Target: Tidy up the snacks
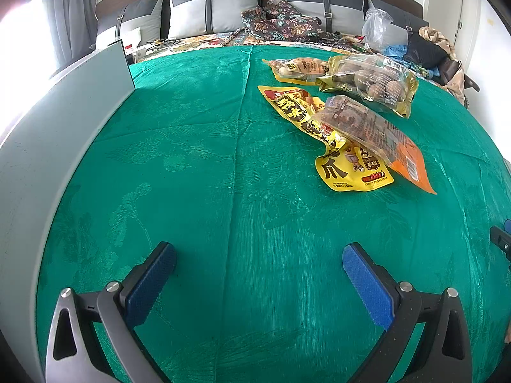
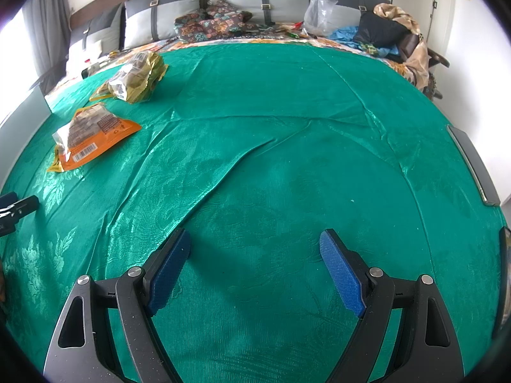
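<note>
The left gripper (image 1: 259, 282) hangs low over a shiny green patterned cloth (image 1: 198, 166) that covers the table, its two blue-padded fingers (image 1: 367, 284) spread wide with only cloth between them. The right gripper (image 2: 255, 271) sits the same way over a creased part of the cloth, fingers far apart and holding nothing.

The snacks lie in a loose cluster on the cloth, ahead and to the right of the left gripper and well apart from it. Nearest is a flat yellow foil packet with bold black characters (image 1: 338, 162). Lying across its upper half is a clear-fronted packet with an orange bottom edge and a barcode (image 1: 380, 137), which holds brown pieces. Beyond these sits a gold-edged clear bag of round brown nuts (image 1: 373, 83), and just behind it, touching, a smaller yellow-edged clear packet of pale nuts (image 1: 297, 68).

From the right wrist view the same cluster is far off to the left: the orange packet resting on the yellow one, the gold bag farther back.

A pale grey flat panel (image 1: 60, 121) stands on edge along the left side of the cloth. Behind the table is a bed with grey and white cushions (image 1: 207, 9), a dark patterned blanket (image 1: 281, 20) and a crumpled clear plastic bag (image 1: 377, 28)
</note>
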